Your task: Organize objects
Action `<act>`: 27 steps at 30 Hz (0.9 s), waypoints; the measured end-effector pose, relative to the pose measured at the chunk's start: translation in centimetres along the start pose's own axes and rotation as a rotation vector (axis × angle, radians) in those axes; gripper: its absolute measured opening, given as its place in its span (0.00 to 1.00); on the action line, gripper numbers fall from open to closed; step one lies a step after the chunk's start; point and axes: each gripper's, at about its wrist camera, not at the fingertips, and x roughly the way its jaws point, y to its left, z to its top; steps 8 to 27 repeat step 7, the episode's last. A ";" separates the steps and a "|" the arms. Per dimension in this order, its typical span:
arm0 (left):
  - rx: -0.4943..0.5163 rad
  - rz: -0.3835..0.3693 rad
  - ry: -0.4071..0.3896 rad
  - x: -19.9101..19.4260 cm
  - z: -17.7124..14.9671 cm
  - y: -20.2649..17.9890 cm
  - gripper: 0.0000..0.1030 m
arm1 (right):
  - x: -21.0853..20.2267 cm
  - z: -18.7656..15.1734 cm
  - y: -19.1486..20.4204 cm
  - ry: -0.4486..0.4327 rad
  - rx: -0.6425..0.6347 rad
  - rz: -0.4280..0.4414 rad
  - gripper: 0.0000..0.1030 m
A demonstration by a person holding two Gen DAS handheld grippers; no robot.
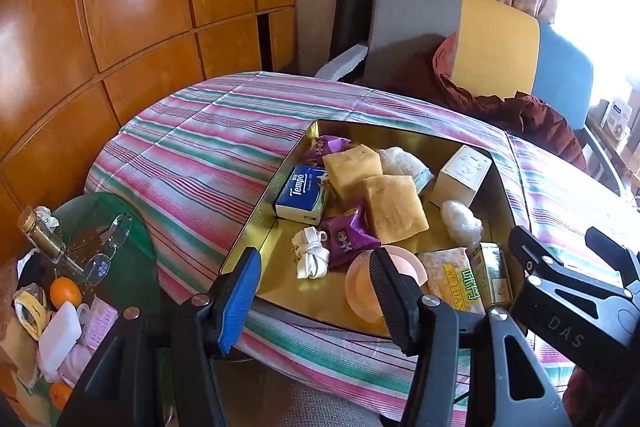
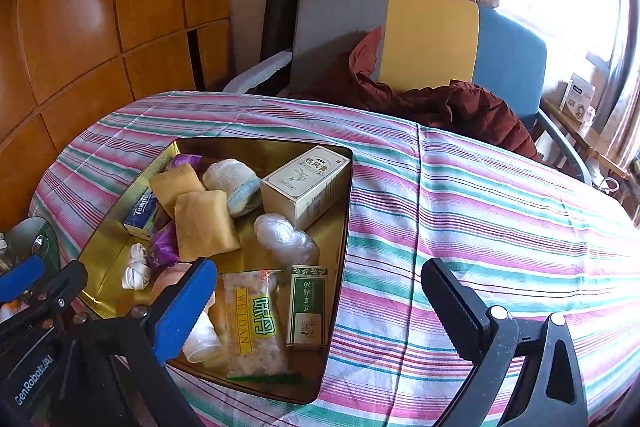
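Note:
A gold tray [image 1: 256,215] [image 2: 340,227] lies on the striped tablecloth [image 1: 192,155] [image 2: 480,211]. It holds a blue Tempo tissue pack [image 1: 302,193], two yellow sponges [image 1: 394,207] [image 2: 204,223], purple packets [image 1: 346,237], a white cord bundle [image 1: 312,253] [image 2: 136,271], a cream box [image 1: 462,175] [image 2: 306,187], a rolled sock [image 2: 234,185], crumpled plastic [image 2: 286,239], a Weidan snack bag [image 2: 256,323], a green box [image 2: 308,307] and a pink cup [image 1: 374,287]. My left gripper [image 1: 314,291] is open over the tray's near edge. My right gripper [image 2: 320,311] is open and empty at the tray's near right corner.
A multicoloured armchair [image 1: 460,39] [image 2: 400,35] with a dark red jacket [image 2: 460,111] stands behind the table. A glass side table [image 1: 132,267] at the left holds glasses [image 1: 110,251], a bottle, oranges [image 1: 65,291] and clutter. Wood panelling [image 1: 120,7] lines the left wall.

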 end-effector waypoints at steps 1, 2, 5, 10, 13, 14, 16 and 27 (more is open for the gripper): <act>0.000 0.000 0.000 0.0 0.0 0.0 0.56 | 0.0 0.0 0.0 0.001 0.000 0.000 1.00; -0.001 0.002 -0.001 0.0 0.0 0.0 0.56 | 0.0 0.0 0.0 0.000 0.000 0.000 1.00; -0.001 0.008 -0.002 0.1 0.0 0.0 0.56 | 0.1 0.0 0.0 0.003 0.001 0.001 1.00; -0.006 0.004 0.004 0.2 0.0 0.1 0.56 | 0.2 -0.1 0.0 0.006 0.002 0.003 1.00; -0.006 0.004 0.004 0.2 0.0 0.1 0.56 | 0.2 -0.1 0.0 0.006 0.002 0.003 1.00; -0.006 0.004 0.004 0.2 0.0 0.1 0.56 | 0.2 -0.1 0.0 0.006 0.002 0.003 1.00; -0.006 0.004 0.004 0.2 0.0 0.1 0.56 | 0.2 -0.1 0.0 0.006 0.002 0.003 1.00; -0.006 0.004 0.004 0.2 0.0 0.1 0.56 | 0.2 -0.1 0.0 0.006 0.002 0.003 1.00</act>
